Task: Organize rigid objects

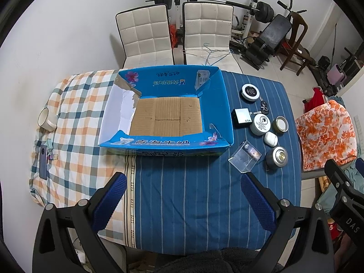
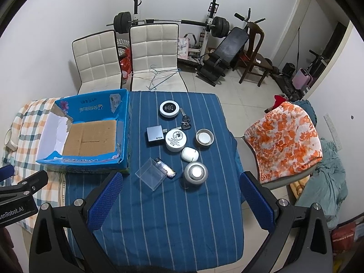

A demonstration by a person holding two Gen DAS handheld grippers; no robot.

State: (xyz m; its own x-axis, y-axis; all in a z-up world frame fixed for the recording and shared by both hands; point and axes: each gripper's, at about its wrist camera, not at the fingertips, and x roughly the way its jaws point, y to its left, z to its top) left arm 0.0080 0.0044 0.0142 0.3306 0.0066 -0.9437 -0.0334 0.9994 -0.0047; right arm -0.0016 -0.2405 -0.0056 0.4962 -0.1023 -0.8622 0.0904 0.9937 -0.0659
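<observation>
Left wrist view
Left gripper (image 1: 183, 201): your blue fingers (image 1: 109, 201) stand wide apart, holding nothing, hovering over the striped blue cloth (image 1: 193, 193) and touching nothing.
Cardboard box (image 1: 219, 104): open-topped, blue outside, bare brown floor; it sits straight ahead of your fingers, straddling the checked cloth (image 1: 75, 118) and the blue one. Its long axis runs left to right.
Loose items: all lie right of the box. The clear plastic case (image 1: 242, 159) is tilted on one corner, just beside the box's near right corner; a silver round tin (image 1: 277, 157) sits next to it.
Right gripper (image 1: 345, 195): seen at the right edge only (cannot tell its opening from here).

Right wrist view
Right gripper (image 2: 180, 201): your fingers are spread wide and empty, above the cloth.
Items ahead: the case (image 2: 150, 174), a white earbud case (image 2: 189, 154), a white jar (image 2: 175, 140), a grey charger (image 2: 155, 133), keys (image 2: 185, 122) and a black-topped round tin (image 2: 169, 108) run away from you in a loose column.
Box (image 2: 124, 122): left of that column, well apart from your fingers.
</observation>
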